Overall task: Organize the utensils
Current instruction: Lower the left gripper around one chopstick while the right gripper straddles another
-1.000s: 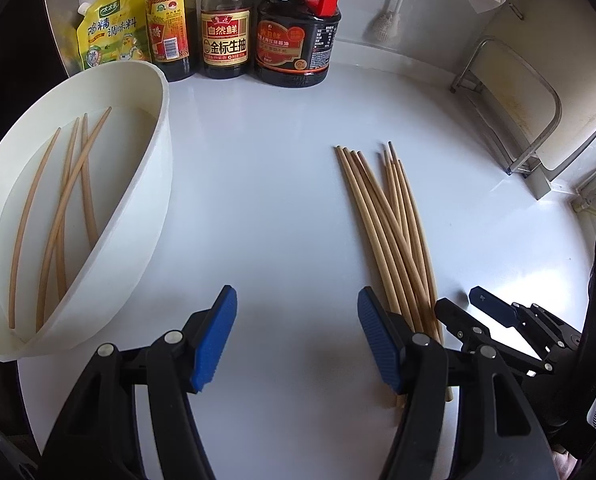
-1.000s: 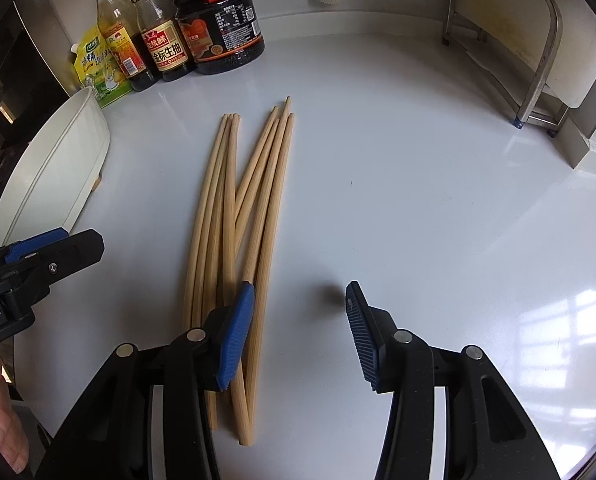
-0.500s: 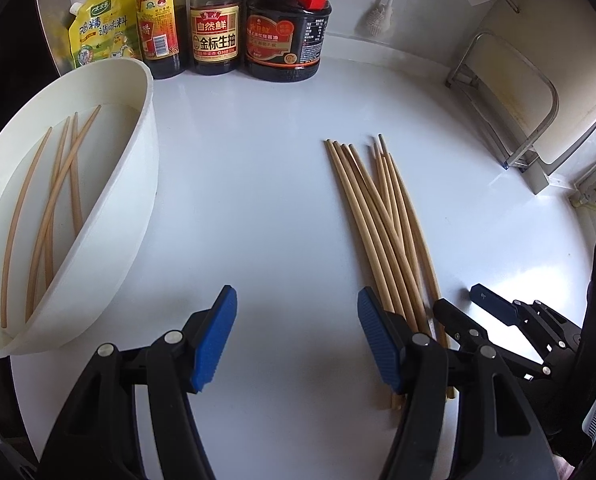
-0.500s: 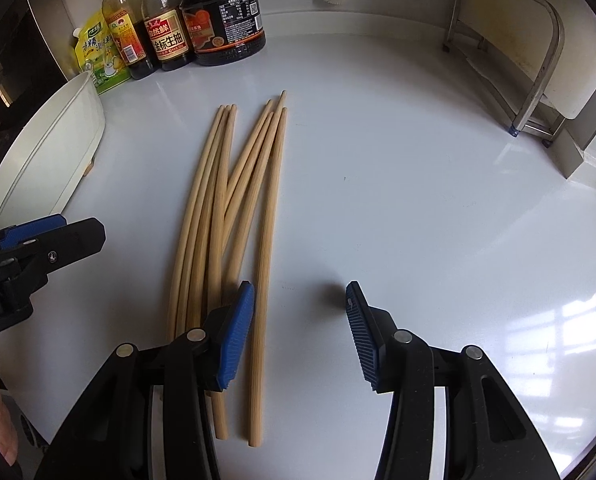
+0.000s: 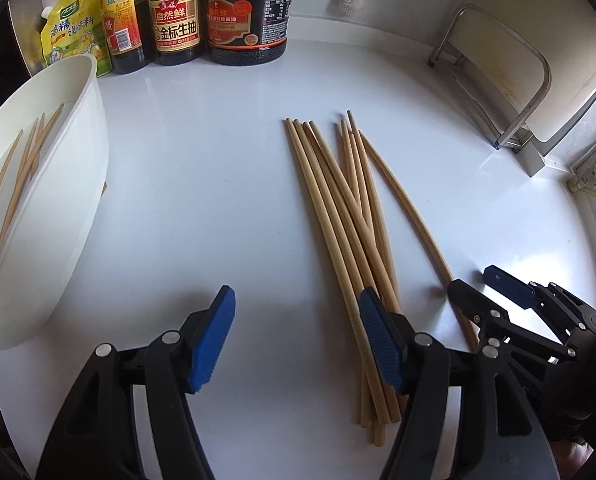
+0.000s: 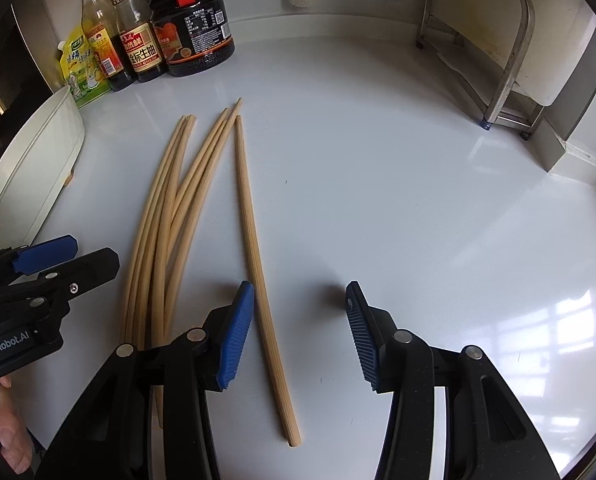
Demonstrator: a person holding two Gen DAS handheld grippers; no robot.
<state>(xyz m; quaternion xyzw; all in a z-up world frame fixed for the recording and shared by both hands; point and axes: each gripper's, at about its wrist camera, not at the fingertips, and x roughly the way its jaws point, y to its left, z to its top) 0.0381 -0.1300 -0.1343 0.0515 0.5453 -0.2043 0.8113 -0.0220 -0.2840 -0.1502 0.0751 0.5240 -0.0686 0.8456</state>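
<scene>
Right gripper (image 6: 300,336): jaws parted, gripping nothing; one stray chopstick (image 6: 258,276) lies on the counter between them, close against the left pad and clear of the right.
Left gripper (image 5: 294,340): jaws spread, empty; the chopstick bundle (image 5: 346,240) runs under its right finger, outside the gap.
Destination: white tub (image 5: 64,216), well off to the left gripper's left, with a few chopsticks already inside.
Doing it well: likely centre the right gripper's gap over the stray stick, lower until the pads flank it, then close squarely so it does not roll or pivot.
Hard to make out: the bundle's near ends are hidden behind both grippers' fingers; the exact stick count is unclear where they overlap; the tub is cut off at the picture's edge.
</scene>
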